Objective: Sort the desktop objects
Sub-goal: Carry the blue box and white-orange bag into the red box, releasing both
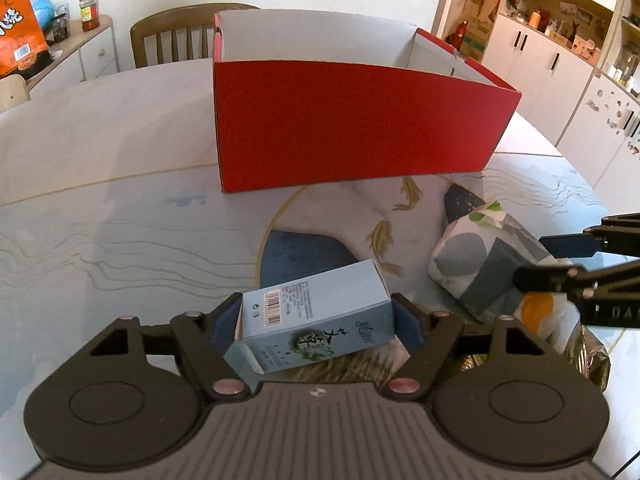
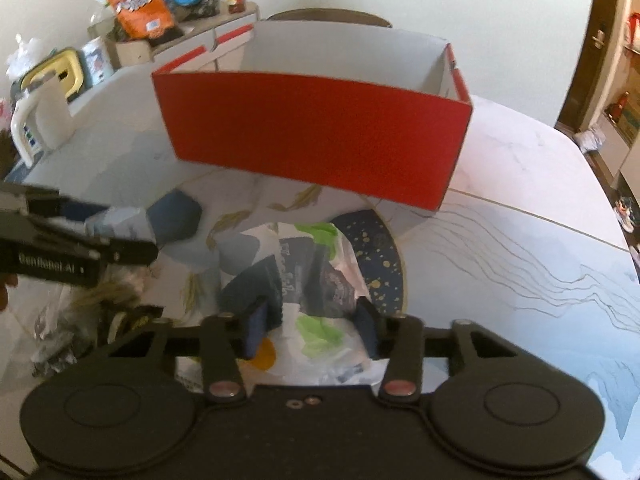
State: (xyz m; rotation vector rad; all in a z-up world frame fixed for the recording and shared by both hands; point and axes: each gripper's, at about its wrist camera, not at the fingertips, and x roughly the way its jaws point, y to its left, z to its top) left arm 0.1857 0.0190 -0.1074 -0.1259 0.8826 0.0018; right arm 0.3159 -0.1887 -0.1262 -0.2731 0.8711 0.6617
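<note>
Carton (image 1: 316,312) pale blue, barcode, dark calligraphy, tilted between left tongs (image 1: 318,316).

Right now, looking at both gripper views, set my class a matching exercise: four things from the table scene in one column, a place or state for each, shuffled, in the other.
Things
1. light blue carton
2. patterned tissue pack
3. red box
4. wooden chair

Places or states
A. open-topped, standing on the table
B. between the right gripper fingers
C. behind the table
D. between the left gripper fingers

Pairs: 1-D, 2-B, 3-A, 4-C
</note>
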